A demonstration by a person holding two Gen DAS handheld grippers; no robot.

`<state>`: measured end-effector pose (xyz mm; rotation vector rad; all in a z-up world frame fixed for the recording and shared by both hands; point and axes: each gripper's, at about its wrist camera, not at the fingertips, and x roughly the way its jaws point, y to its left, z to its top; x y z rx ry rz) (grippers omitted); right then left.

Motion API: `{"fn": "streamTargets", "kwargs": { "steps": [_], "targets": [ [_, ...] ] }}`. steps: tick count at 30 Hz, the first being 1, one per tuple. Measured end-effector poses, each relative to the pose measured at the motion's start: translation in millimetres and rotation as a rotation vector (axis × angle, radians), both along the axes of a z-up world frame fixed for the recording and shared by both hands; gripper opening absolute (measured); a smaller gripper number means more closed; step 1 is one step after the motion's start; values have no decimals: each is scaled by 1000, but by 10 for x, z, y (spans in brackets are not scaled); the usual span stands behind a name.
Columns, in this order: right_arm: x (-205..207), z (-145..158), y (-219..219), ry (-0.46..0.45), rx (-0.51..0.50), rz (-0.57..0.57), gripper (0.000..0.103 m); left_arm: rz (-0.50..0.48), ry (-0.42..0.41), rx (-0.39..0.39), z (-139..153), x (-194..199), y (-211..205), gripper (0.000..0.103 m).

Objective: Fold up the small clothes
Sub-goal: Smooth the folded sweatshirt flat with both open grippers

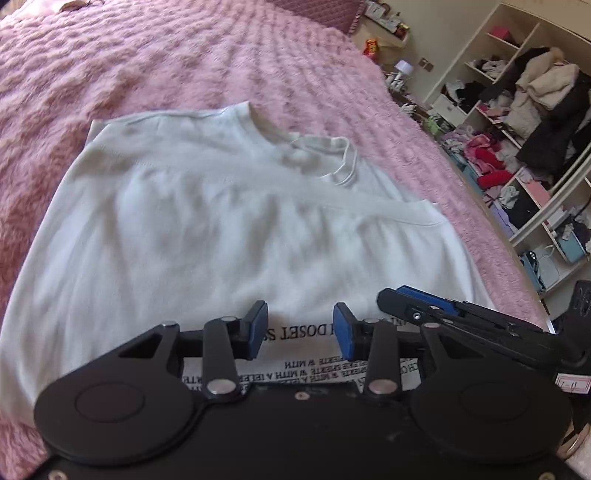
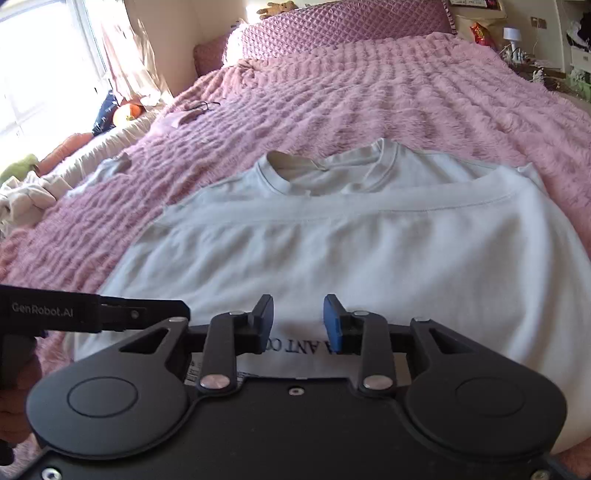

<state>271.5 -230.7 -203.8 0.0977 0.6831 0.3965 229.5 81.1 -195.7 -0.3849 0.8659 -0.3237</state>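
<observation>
A white T-shirt [image 1: 207,221] lies on the pink fluffy bedspread [image 1: 184,59], collar at the far end, its sides folded inward. A strip with black printed lettering [image 1: 295,332] shows at its near hem. My left gripper [image 1: 300,328] is open just above that near hem, holding nothing. My right gripper [image 2: 298,323] is open over the same hem of the shirt [image 2: 332,251], empty. The right gripper also shows in the left wrist view [image 1: 424,306] at the right, and the left gripper shows in the right wrist view [image 2: 147,314] at the left.
An open wardrobe [image 1: 517,129] stuffed with clothes stands right of the bed. Purple pillows [image 2: 332,29] lie at the bed's head. Loose clothes and toys [image 2: 37,184] lie along the window side. A small grey cloth [image 2: 110,166] lies on the bedspread [image 2: 332,92].
</observation>
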Motion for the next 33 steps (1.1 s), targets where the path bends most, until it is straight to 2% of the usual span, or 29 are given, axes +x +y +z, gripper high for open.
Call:
{"fn": "streamTargets", "kwargs": {
  "steps": [1, 2, 4, 5, 6, 7, 9, 11, 14, 17, 19, 21, 22, 24, 26, 29, 31, 33],
  "targets": [
    [-2, -28, -63, 7, -6, -19, 26, 27, 14, -18, -73, -18, 84, 40],
    [-7, -36, -154, 11, -1, -37, 19, 59, 27, -40, -119, -37, 194, 38],
    [-26, -12, -437, 18, 10, -108, 19, 110, 40, -72, -169, -85, 428, 34],
    [-56, 9, -607, 12, 2, -153, 18, 140, 46, -61, -175, -112, 546, 32],
    [-82, 23, -775, 8, -15, -196, 17, 155, 45, -69, -180, -149, 668, 32],
    [-83, 20, -940, 10, -45, -243, 17, 195, 52, -46, -174, -183, 802, 36],
    [-114, -20, -1265, 31, -66, -309, 16, 232, 53, -22, -200, -221, 1000, 35],
    [-137, -68, -1530, 78, -25, -342, 14, 272, 75, -59, -264, -299, 1165, 35],
    [-174, -135, -1715, 103, 69, -370, 13, 303, 65, -81, -320, -390, 1248, 27],
    [-201, -189, -1628, 103, 75, -412, 13, 319, 67, -69, -340, -431, 1233, 27],
    [-211, -120, -1526, 102, 56, -446, 14, 332, 80, -60, -215, -470, 1164, 31],
    [-295, 14, -1406, 67, 53, -451, 23, 331, 42, -34, -21, -585, 1025, 54],
    [-375, 76, -1331, 40, 70, -422, 23, 313, 11, -18, 50, -648, 948, 58],
    [-472, 149, -1107, 15, 114, -337, 23, 249, -31, 12, 155, -731, 732, 59],
    [-514, 140, -818, 21, 127, -248, 23, 192, -28, 4, 155, -762, 518, 60],
    [-516, 17, -325, 27, 68, -104, 23, 135, -7, -2, 51, -763, 264, 61],
    [-504, -75, -147, 38, 26, -62, 23, 143, -2, 31, -20, -725, 234, 61],
    [-495, -130, -198, 52, 10, -98, 23, 167, 20, 42, -87, -727, 328, 61]
  ]
}}
